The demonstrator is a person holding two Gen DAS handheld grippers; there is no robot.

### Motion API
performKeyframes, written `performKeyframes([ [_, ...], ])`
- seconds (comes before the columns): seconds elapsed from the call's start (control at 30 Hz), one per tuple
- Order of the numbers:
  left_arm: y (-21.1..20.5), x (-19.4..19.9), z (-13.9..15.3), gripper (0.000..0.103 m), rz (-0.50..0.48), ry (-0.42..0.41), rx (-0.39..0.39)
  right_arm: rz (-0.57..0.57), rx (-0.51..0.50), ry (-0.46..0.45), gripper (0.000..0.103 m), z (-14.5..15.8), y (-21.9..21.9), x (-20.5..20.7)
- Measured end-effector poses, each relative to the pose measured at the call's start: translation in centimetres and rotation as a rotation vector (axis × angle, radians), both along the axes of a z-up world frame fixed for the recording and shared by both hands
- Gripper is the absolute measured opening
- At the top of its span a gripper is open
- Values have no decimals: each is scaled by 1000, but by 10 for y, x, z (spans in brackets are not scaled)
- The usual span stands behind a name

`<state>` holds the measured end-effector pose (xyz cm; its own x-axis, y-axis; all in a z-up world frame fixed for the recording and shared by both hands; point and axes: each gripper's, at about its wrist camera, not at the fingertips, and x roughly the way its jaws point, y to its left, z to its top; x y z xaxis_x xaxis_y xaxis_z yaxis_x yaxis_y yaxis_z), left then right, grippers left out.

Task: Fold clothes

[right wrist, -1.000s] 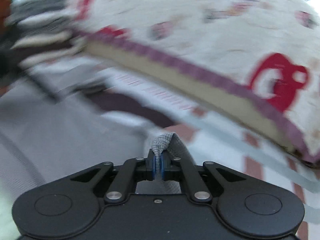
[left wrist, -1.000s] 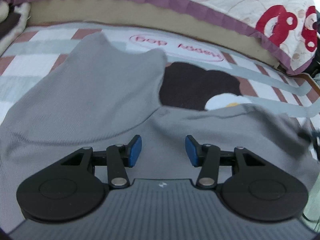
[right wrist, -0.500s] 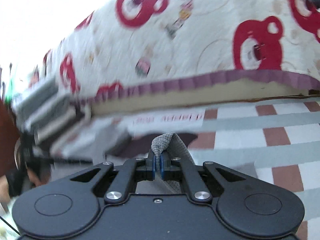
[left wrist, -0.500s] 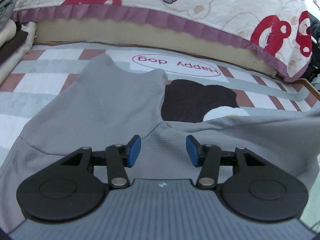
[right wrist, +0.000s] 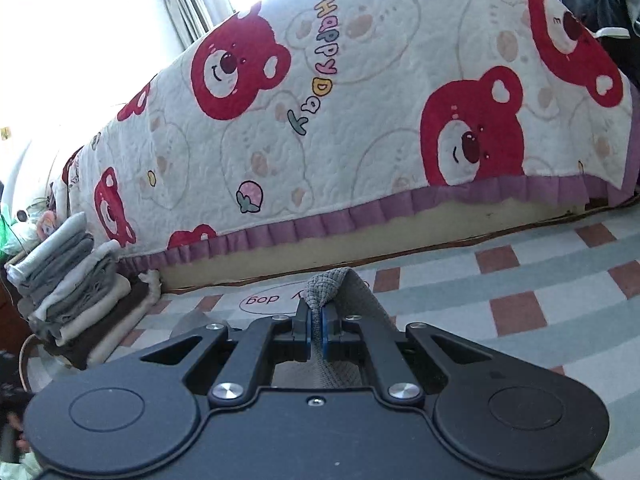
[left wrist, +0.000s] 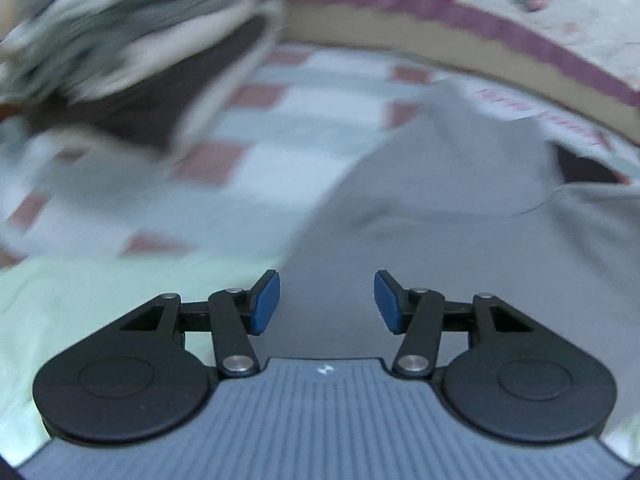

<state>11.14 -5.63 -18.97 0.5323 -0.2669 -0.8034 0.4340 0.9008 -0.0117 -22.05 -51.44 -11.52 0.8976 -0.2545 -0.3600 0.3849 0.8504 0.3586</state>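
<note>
A grey knit garment lies spread on the checked mat. In the left wrist view my left gripper hovers over the garment's left edge, open, with nothing between its blue pads. The picture there is blurred. In the right wrist view my right gripper is shut on a bunched fold of the same grey garment, which sticks up past the pads and drapes back under the gripper. That gripper points almost level toward the bed.
A bed with a red-bear quilt and purple frill runs along the back. A stack of folded clothes stands at the left on the mat, also seen blurred as a pile. The checked mat extends to the right.
My left gripper has swung left, from over the garment's middle to its left edge near the stack. My right gripper, still gripping the fold, has rolled and risen to face the bed.
</note>
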Motion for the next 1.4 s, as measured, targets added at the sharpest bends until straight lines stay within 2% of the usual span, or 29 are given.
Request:
performKeyframes([
  [0.07,27,-7,-6,52,-4,42,-6,-5,9,-2,6,-5,3,5],
  [0.17,51,-13,-14,53,18,114,-79,-15,43,5,6,-20,9,18],
  [0.23,58,-16,-15,53,37,129,-145,-10,61,15,6,-28,15,26],
  [0.33,58,-19,-12,53,22,107,-226,-2,86,30,6,-40,23,38],
  [0.37,56,-19,-11,48,4,96,-238,5,91,38,6,-42,25,41],
  [0.47,44,-25,-5,10,-95,43,-212,15,98,58,6,-47,30,44],
  [0.63,12,-61,10,10,-341,-139,-106,-15,121,92,6,-59,30,41],
  [0.7,-1,-69,8,12,-411,-142,-84,-20,125,103,6,-63,29,41],
  [0.77,-10,-71,3,13,-454,-103,-80,-24,129,109,6,-65,28,41],
  [0.83,-16,-81,4,19,-524,-111,-68,-25,131,115,6,-66,27,42],
  [0.87,-19,-86,6,31,-564,-122,-60,-24,128,119,6,-66,27,42],
  [0.9,-21,-91,8,37,-589,-145,-54,-23,126,123,7,-67,27,42],
  [0.97,-18,-92,14,38,-576,-172,-76,-22,123,129,7,-67,26,42],
  [1.03,-10,-82,21,38,-513,-178,-140,-28,125,131,7,-69,25,41],
  [1.07,-6,-77,23,38,-469,-203,-160,-32,127,132,7,-69,24,41],
  [1.13,3,-68,29,41,-353,-306,-178,-35,129,132,7,-70,23,41],
  [1.2,11,-58,29,56,-291,-398,-205,-37,129,131,7,-70,22,41],
  [1.27,13,-37,20,59,-265,-334,-195,-38,131,131,7,-71,21,41],
  [1.4,21,6,-12,57,-193,-51,-228,-40,132,129,7,-71,21,42],
])
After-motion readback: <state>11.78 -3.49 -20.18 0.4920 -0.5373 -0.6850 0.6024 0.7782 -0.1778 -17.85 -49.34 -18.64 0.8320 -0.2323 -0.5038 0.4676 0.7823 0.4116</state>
